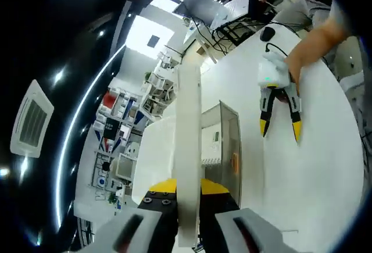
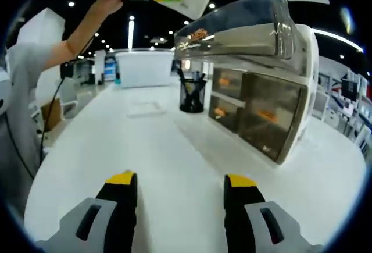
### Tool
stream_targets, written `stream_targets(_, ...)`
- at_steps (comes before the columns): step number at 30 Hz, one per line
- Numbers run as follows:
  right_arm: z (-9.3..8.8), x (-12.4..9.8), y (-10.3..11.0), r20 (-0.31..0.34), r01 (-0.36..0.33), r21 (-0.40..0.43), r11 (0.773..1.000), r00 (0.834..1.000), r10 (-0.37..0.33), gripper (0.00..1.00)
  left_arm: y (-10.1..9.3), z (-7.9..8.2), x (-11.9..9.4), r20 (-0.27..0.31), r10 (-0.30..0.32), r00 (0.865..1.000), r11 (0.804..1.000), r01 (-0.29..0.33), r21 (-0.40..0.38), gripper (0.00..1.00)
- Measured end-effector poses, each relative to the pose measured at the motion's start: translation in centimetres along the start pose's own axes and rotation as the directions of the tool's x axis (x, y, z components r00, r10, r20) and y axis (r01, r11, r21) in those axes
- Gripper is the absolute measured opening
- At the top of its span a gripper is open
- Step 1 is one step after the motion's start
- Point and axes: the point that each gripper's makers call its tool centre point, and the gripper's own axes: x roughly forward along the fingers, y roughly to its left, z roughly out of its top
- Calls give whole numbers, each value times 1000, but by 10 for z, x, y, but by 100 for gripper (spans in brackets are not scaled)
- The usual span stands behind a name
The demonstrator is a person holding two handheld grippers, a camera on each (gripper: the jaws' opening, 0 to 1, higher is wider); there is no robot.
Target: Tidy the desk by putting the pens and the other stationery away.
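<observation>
Clear glossy plastic drawer organizer (image 2: 256,90)

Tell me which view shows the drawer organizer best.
The right gripper view: the organizer stands on the table with its translucent drawer fronts and clear top facing the camera, beside a black pen cup. In the left gripper view the organizer is seen from above, partly hidden behind the white panel that the left gripper holds.

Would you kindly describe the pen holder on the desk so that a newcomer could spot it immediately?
In the right gripper view, find the white desk and the translucent drawer organizer along its right side. Just past the organizer's far end stands the black mesh pen cup, with dark pens sticking up from it. It is the one small dark object there; the bin behind it is white.
</observation>
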Motion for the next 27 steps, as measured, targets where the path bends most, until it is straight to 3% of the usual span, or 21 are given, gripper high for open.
stream_targets(4,-1,1,4,1,1,-1,1000,1000,-1,56,2,-12,27,-56,-22,998,1000,22,9,11)
stream_targets(6,-4,5,10,-11,-6,-16,1000,1000,6,56,3,-22,46,-111,-47,993,999,47,-6,11)
stream_targets(11,-5,5,17,-28,-16,-37,999,1000,15,56,-3,-27,65,-113,-88,990,996,85,-32,11)
stream_targets(21,1,4,14,-10,-20,-32,999,1000,20,56,-3,-41,88,-192,-21,981,995,39,88,11)
stream_targets(27,-2,4,12,-23,-23,-31,999,999,22,57,7,-45,97,-211,30,977,992,-2,128,11)
